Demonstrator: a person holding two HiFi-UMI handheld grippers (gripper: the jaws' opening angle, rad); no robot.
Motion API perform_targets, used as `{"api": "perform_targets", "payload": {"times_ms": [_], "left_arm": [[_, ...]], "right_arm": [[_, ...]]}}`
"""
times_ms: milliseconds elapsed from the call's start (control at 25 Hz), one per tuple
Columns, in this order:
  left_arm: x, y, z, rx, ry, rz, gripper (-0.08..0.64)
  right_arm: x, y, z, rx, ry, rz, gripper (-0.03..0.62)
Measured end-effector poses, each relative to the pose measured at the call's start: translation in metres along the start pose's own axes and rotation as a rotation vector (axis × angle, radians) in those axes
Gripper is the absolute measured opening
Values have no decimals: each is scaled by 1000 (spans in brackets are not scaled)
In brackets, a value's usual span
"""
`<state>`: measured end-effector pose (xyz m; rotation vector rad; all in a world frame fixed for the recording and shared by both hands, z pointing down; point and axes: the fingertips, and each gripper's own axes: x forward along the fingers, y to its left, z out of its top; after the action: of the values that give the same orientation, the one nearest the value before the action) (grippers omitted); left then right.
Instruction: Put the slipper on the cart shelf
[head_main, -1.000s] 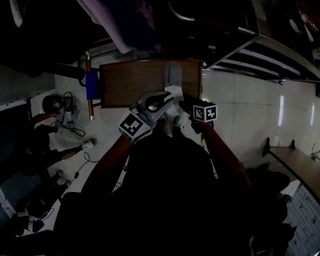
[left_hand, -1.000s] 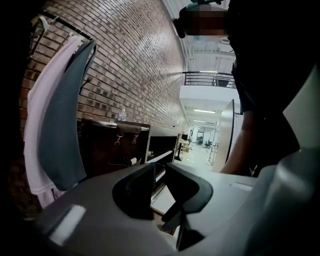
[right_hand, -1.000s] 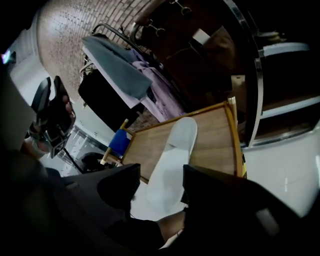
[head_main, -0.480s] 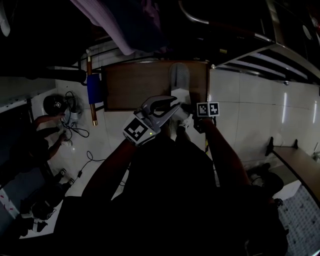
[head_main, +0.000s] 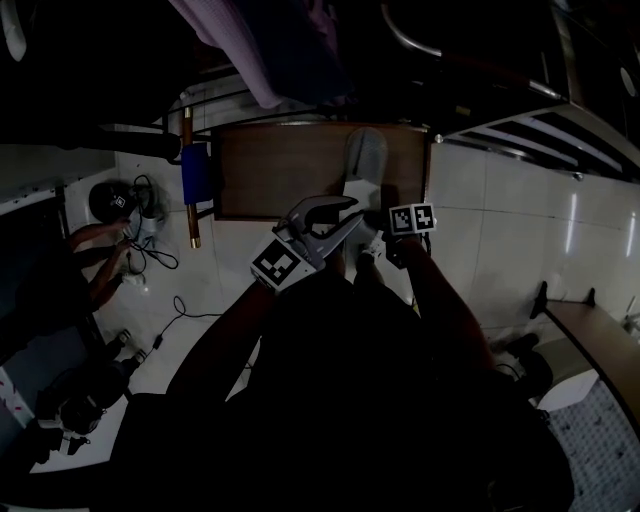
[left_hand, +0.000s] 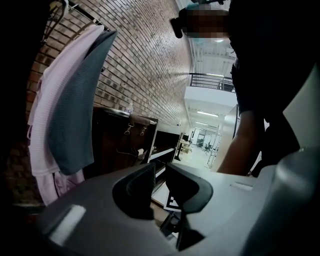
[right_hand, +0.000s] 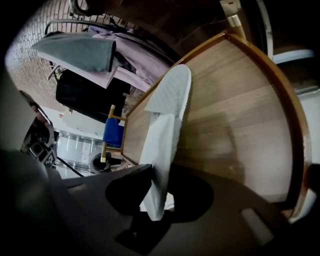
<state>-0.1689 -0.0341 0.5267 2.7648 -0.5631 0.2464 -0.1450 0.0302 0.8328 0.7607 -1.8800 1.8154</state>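
Observation:
A pale slipper (head_main: 362, 160) lies along the right side of the wooden cart shelf (head_main: 280, 170), toe pointing away from me. In the right gripper view the slipper (right_hand: 167, 110) runs from the shelf (right_hand: 240, 110) back between my jaws. My right gripper (right_hand: 160, 172) has just been closing and is shut on the slipper's heel end. In the head view the right gripper (head_main: 375, 235) sits at the shelf's near edge. My left gripper (head_main: 352, 215) hovers just left of it. Its jaws (left_hand: 159, 172) stand a narrow gap apart, holding nothing.
A blue handle part (head_main: 196, 172) and a wooden post flank the cart's left side. Clothes (head_main: 270, 50) hang above the shelf's far edge. Cables and gear (head_main: 130, 220) lie on the floor at left. A metal rack (head_main: 530, 110) stands at right.
Both grippers have sunk toward the shelf's near edge. The right gripper has closed in on the slipper's heel end. The slipper stays on the shelf.

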Motion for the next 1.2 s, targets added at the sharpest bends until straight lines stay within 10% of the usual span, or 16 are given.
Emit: {"api": "perform_targets", "payload": {"times_ms": [680, 1200], "left_arm": [[-33, -23, 12, 19, -47, 68, 64], [-55, -38, 76, 97, -158, 115, 44]], "right_arm": [[-101, 99, 23, -384, -264, 26, 63], [-252, 243, 73, -781, -710, -2, 63]]}}
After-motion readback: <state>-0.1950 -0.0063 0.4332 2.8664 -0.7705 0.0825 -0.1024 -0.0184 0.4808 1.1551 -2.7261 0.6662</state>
